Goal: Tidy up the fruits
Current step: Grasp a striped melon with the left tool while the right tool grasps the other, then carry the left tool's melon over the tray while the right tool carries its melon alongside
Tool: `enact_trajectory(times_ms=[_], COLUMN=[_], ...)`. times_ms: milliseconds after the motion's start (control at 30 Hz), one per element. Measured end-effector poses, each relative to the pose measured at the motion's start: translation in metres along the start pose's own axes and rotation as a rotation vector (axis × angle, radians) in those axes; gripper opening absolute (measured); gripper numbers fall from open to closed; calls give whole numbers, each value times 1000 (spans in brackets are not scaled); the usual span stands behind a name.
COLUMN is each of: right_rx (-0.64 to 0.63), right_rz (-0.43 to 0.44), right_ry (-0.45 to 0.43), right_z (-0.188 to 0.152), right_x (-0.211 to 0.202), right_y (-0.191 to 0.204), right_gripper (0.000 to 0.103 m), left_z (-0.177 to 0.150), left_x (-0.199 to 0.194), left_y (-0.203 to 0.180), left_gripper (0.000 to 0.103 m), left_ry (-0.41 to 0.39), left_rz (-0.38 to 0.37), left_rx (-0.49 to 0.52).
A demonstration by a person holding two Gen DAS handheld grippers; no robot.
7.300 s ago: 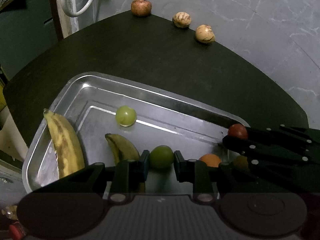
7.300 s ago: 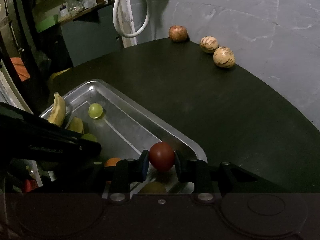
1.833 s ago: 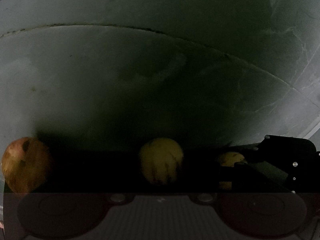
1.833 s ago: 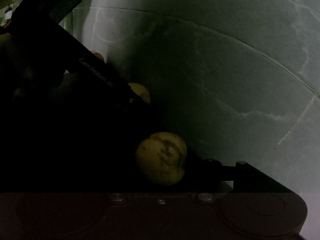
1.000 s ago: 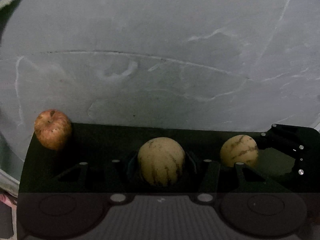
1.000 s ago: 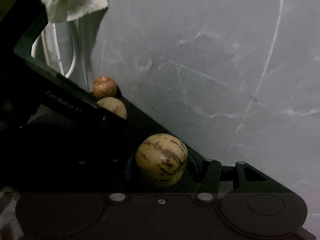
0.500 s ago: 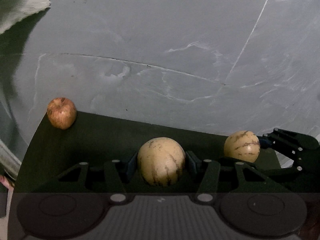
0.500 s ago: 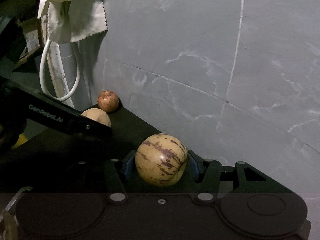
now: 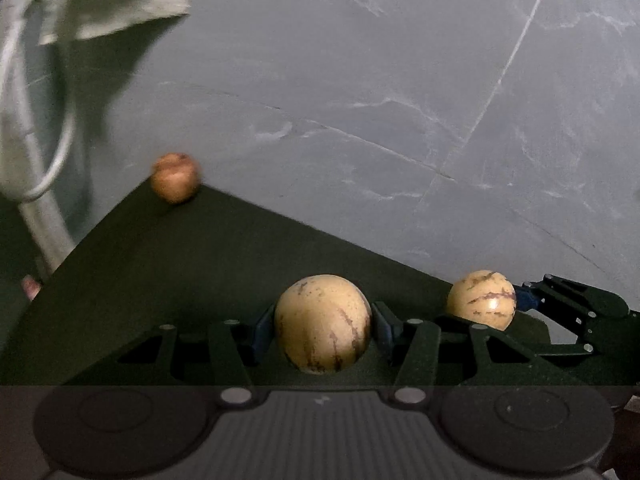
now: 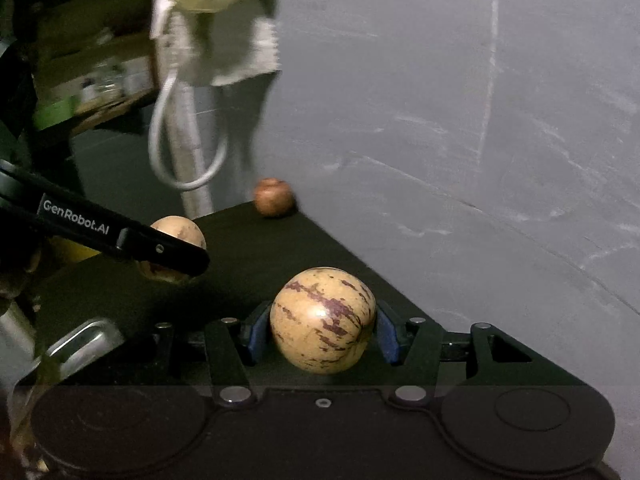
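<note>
Left gripper (image 9: 323, 326) clamped on a pale striped melon (image 9: 323, 323), blue pads at its widest girth, left and right; right gripper (image 10: 323, 334) clamped likewise on a second melon (image 10: 323, 319) with darker purple streaks; both fruits held clear above the dark table (image 9: 168, 280), near its right edge by the grey wall (image 9: 400, 80); in the left view the right gripper's melon shows just to the right. Apple (image 9: 175, 182) sits alone at the far corner, blurred. Tray (image 10: 80, 344) corner visible near left in the right view. Judgement: melons look smooth, round, firm-skinned, moderately light; liable to roll or slip out if pinched off-centre; hold at the equator, modest squeeze to avoid bruising. Cloth (image 10: 224, 20) and white cable (image 10: 188, 140) hang at far left.
</note>
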State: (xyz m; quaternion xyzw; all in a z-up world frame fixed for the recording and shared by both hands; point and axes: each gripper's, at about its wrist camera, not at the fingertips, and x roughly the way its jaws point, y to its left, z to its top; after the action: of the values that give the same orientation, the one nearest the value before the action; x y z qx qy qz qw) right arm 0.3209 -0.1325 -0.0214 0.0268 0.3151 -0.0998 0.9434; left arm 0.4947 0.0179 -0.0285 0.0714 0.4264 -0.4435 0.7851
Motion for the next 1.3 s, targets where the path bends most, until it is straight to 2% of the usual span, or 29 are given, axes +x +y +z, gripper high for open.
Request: enact_trajectory(times_ms=[200, 300, 467, 967, 1133, 1300], right_rx=[-110, -154, -177, -153, -182, -243], right_rz=[132, 190, 244, 247, 301, 395], right_ry=[-21, -29, -50, -10, 12, 40], right_z=[-4, -5, -2, -28, -37, -44], right_x=[-22, -35, -49, -62, -60, -57], right_y=[1, 8, 20, 49, 48, 41], right_gripper=[55, 55, 55, 55, 55, 55], left_z=[-42, -62, -86, -146, -163, -181], left_x=[-39, -62, -91, -147, -149, -144], left_y=[-21, -31, -46, -49, -55, -68], left_gripper=[55, 55, 55, 55, 55, 55], left_ry=[-65, -91, -121, -185, -175, -168], left_rz=[135, 178, 235, 282, 307, 342], left_rx=[-172, -267, -340, -408, -431, -480])
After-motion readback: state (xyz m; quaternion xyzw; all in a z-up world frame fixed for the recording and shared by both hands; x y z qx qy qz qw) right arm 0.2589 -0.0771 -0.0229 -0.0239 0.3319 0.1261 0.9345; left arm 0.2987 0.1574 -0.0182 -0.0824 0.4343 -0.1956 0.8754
